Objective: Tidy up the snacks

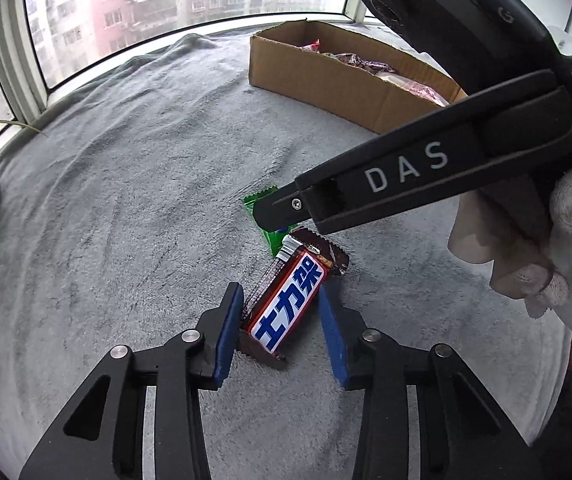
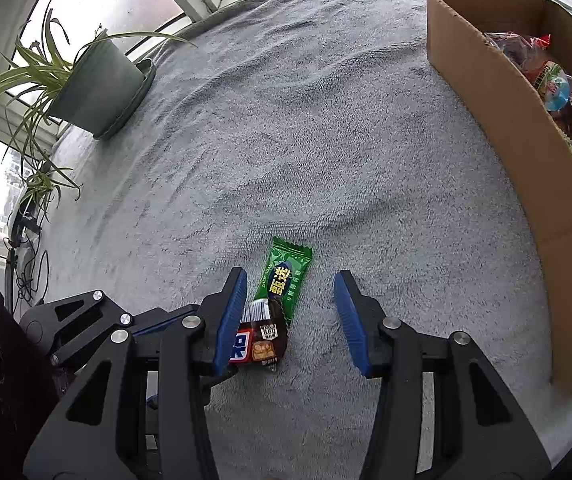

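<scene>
Surface: a grey fleecy blanket (image 2: 325, 128) covers the ledge by the window; everything stands or lies on it.

Left gripper (image 1: 282, 320): jaws narrow, one blue pad on each side of the chocolate bar. The left pad touches the wrapper's side; the right pad sits at the bar's far end, and whether it presses cannot be told.

Chocolate bar (image 1: 286, 304): brown wrapper with a white and blue label, lying slantwise on the blanket toward its near edge, its far end touching the green candy.

Right gripper (image 2: 290, 316): jaws at a middling width, gripping nothing. Its left pad stands over the chocolate bar's end; the green candy lies between the pads, nearer the left one.

Green candy (image 2: 284, 280): a small green packet flat on the blanket, just beyond the chocolate bar.

Cardboard box (image 2: 497, 128): open, along the blanket's right edge, well apart from the two loose snacks, with wrapped snacks (image 2: 557, 88) inside.

Potted plant (image 2: 98, 92): at the blanket's far left corner by the window.

Hand: a white glove (image 1: 565, 240) holds the right gripper's handle.
</scene>
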Motion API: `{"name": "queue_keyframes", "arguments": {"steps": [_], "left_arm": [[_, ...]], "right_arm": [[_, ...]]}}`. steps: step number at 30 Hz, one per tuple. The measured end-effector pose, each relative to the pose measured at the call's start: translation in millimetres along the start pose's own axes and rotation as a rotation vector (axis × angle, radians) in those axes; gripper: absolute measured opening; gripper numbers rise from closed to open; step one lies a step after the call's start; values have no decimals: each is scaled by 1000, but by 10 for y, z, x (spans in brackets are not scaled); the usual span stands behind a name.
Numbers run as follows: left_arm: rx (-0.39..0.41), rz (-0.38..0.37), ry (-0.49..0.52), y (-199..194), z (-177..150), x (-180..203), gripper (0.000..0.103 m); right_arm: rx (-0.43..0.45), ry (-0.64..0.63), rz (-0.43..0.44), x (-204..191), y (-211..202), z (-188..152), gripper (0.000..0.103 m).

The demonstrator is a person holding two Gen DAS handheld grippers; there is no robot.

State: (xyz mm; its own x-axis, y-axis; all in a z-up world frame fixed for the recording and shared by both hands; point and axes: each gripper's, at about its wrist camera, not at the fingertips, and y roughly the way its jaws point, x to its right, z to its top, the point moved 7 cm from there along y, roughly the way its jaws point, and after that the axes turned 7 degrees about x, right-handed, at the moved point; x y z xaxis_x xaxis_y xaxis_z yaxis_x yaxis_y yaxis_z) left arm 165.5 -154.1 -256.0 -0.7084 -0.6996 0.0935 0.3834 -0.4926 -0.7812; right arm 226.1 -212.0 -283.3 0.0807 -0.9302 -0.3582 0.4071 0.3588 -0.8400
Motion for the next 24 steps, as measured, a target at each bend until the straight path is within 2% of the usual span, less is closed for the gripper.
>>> {"name": "queue_keyframes", "arguments": {"steps": [2, 8, 10, 11, 12, 15, 22, 24], "left_arm": [[1, 28, 5, -7, -18, 5, 30], [-3, 52, -68, -62, -76, -103, 28], [-8, 101, -82, -84, -97, -166, 28], [-12, 125, -83, -93, -107, -186, 28], [-16, 145, -87, -104, -116, -208, 28], [-18, 174, -115, -134, -154, -282, 28], [-8, 189, -141, -158, -177, -371, 29], [-7, 188, -145, -156, -177, -379, 31]], "right_arm": [[-2, -4, -1, -7, 0, 3, 49], [-3, -20, -5, -29, 15, -4, 49], [-2, -39, -15, -59, 25, -16, 49], [0, -49, -21, -75, 28, -18, 48], [3, -58, -24, -96, 30, -17, 42], [-1, -94, -31, -172, 61, -34, 36], [0, -180, -91, -249, 123, -24, 34], [-4, -202, -106, -236, 128, -13, 27]]}}
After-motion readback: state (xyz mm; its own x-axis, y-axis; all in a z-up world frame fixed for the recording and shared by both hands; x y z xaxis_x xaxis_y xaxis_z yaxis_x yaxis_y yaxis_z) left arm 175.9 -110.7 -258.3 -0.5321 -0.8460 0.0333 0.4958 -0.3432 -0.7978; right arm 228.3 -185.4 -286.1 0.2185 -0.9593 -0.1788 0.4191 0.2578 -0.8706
